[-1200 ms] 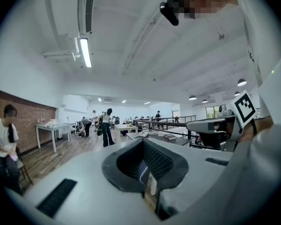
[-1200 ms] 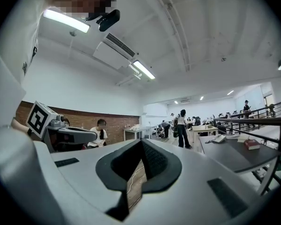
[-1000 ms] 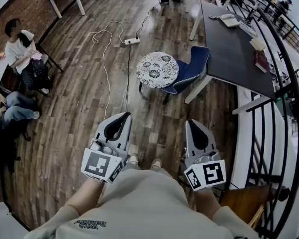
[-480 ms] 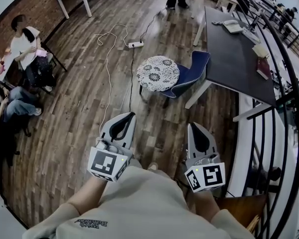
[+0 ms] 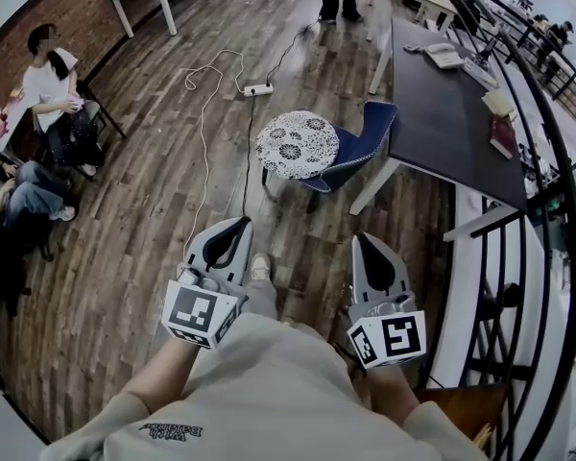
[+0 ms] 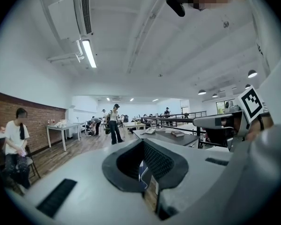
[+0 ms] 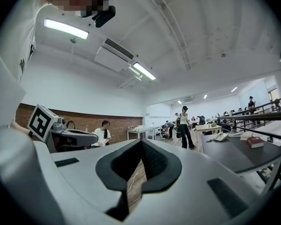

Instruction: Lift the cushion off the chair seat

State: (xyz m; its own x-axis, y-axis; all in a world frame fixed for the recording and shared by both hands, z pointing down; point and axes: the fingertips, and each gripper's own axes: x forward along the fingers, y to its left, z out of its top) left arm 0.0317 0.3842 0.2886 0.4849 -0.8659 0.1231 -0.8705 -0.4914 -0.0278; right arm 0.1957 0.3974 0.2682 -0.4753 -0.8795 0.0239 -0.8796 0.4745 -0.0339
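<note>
One cushion (image 5: 297,144) hides most of the seat of one blue chair (image 5: 363,138) — its legs barely show. Left gripper (image 5: 236,225) and right gripper (image 5: 361,240): jaws together, empty.

I see the cushion (image 5: 298,144): round, white with a dark floral print, lying flat on the chair (image 5: 367,137) seat and covering nearly all of it. The chair is navy and stands upright on dark legs. Its back is turned to the table (image 5: 442,104), just beside the table's edge. The cushion sits on the side away from the table.
</note>
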